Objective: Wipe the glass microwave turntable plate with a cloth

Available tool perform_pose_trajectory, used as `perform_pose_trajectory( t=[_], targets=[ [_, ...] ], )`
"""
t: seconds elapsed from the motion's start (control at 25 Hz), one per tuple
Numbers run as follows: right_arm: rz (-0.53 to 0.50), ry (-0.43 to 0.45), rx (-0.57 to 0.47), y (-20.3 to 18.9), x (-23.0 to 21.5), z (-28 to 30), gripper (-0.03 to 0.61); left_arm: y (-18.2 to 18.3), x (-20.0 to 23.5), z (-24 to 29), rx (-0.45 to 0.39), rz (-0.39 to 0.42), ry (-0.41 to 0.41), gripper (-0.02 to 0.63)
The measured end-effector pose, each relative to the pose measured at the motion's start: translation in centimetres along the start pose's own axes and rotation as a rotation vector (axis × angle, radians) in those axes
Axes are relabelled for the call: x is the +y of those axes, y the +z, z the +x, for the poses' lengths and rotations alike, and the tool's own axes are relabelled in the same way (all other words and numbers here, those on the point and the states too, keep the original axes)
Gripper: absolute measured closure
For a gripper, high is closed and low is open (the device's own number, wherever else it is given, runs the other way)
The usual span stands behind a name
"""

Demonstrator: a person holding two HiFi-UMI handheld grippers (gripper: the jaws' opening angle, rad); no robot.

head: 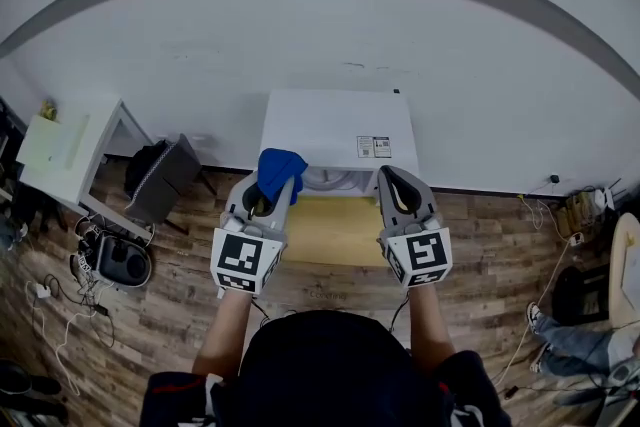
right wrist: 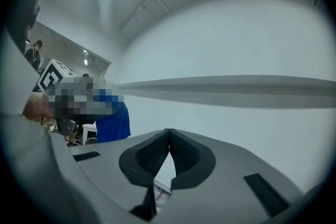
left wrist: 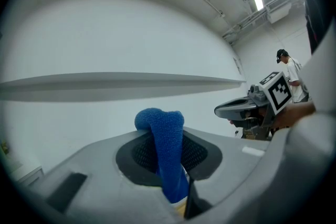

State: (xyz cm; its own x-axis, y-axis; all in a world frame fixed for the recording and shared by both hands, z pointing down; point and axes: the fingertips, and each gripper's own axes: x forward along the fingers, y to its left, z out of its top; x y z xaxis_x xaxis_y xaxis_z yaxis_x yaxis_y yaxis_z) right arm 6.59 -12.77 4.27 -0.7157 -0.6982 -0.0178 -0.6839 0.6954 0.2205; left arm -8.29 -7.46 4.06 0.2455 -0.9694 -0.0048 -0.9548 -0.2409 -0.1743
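My left gripper (head: 270,187) is shut on a blue cloth (head: 278,167), which bunches up over its fingertips in front of the white microwave (head: 340,127). In the left gripper view the cloth (left wrist: 164,149) stands pinched between the dark pads, with the wall behind it. My right gripper (head: 402,179) is level with the left one, shut and empty. In its own view the right gripper (right wrist: 168,150) has its pads meeting along a thin seam. A pale rounded edge (head: 326,180) shows between the two grippers at the microwave's front; I cannot tell whether it is the glass plate.
The microwave stands on a light wooden table (head: 335,230) against a white wall. To the left are a white side table (head: 70,150), a black chair (head: 160,180) and a dark bag (head: 120,260) with cables on the wood floor. A person (left wrist: 290,68) stands far off.
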Motion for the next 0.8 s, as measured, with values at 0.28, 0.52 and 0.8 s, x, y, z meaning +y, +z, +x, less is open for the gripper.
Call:
perform_pose_trajectory(
  t=[0.28,0.52,0.8],
  targets=[
    [-0.013,0.009,0.0,0.4,0.3,0.6,0.568,0.0,0.8,0.1,0.006,0.001,0.003,0.552],
    [-0.014,0.01,0.003,0.6,0.3,0.9,0.568,0.1,1.0,0.0,-0.004,-0.03,-0.001,0.552],
    [-0.002,0.006,0.002,0.7,0.2,0.9,0.568,-0.1,1.3,-0.2,-0.001,-0.033,0.008,0.552]
  ],
)
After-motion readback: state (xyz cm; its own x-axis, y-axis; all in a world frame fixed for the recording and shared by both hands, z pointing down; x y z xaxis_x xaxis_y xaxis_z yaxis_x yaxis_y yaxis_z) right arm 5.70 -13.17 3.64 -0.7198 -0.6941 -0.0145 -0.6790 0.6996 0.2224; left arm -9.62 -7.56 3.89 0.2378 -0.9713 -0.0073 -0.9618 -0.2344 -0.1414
